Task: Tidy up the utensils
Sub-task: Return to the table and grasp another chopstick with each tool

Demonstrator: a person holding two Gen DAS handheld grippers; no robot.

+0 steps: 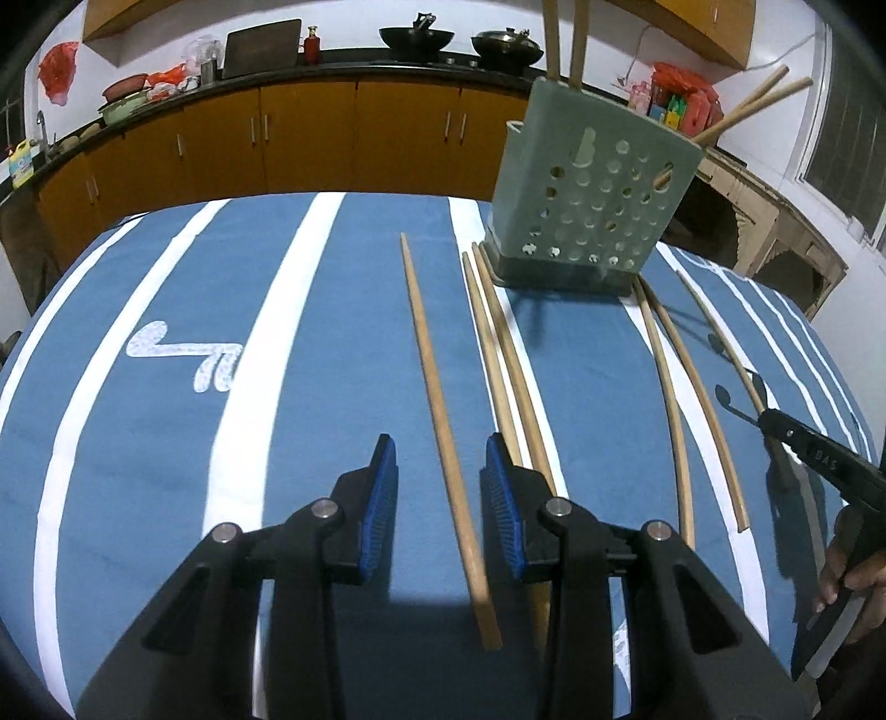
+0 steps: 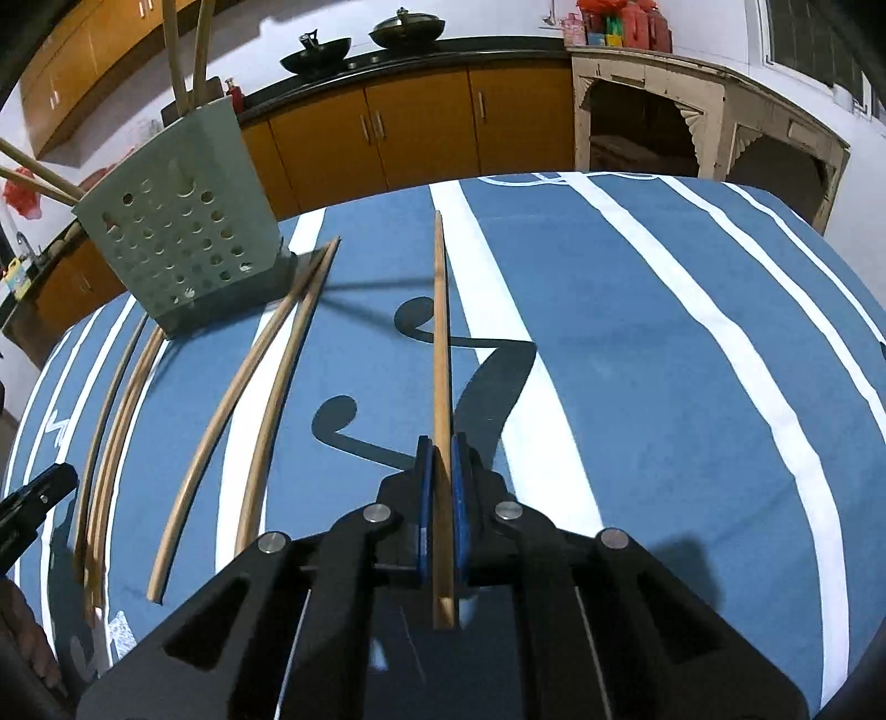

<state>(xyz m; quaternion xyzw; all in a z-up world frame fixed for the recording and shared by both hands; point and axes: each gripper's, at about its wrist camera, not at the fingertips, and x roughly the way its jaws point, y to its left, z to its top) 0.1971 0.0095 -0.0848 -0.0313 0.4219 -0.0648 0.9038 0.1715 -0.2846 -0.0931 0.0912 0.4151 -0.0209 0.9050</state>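
On a table spread with a blue cloth [image 1: 138, 266] crossed by white stripes, the left gripper [image 1: 441, 462] hovers with its blue-padded jaws parted, a single wooden chopstick [image 1: 437, 410] lying on the cloth between them and clear of both pads, its thin tip running toward 12 o'clock. Just to the right, a pair of chopsticks [image 1: 501, 354] lies side by side, their far tips reaching the foot of a grey-green perforated utensil holder [image 1: 592, 188] that stands at about 1 o'clock in the left wrist view, with four chopsticks already in it: two poking straight up [image 1: 565, 39] and two leaning out toward 2 o'clock [image 1: 747, 105]. Further right, another pair [image 1: 681, 399] curves across the cloth, and at 3 o'clock the black right gripper [image 1: 775, 421] meets the outermost chopstick, a person's hand [image 1: 853, 559] visible behind it at the frame edge. In the right wrist view the holder [image 2: 183, 221] stands at 10 o'clock, the loose pairs fan out below it at 9 o'clock, and the tip of the left gripper [image 2: 44, 487] enters at the left edge. At centre, the right gripper [image 2: 441, 448] is clenched on one chopstick [image 2: 440, 332], pads pressed against its thick end, the stick pointing to 12 o'clock above its own dark shadow on the cloth. Orange kitchen cabinets [image 2: 415, 133] and a dark counter holding two woks [image 2: 360, 50] line the background.
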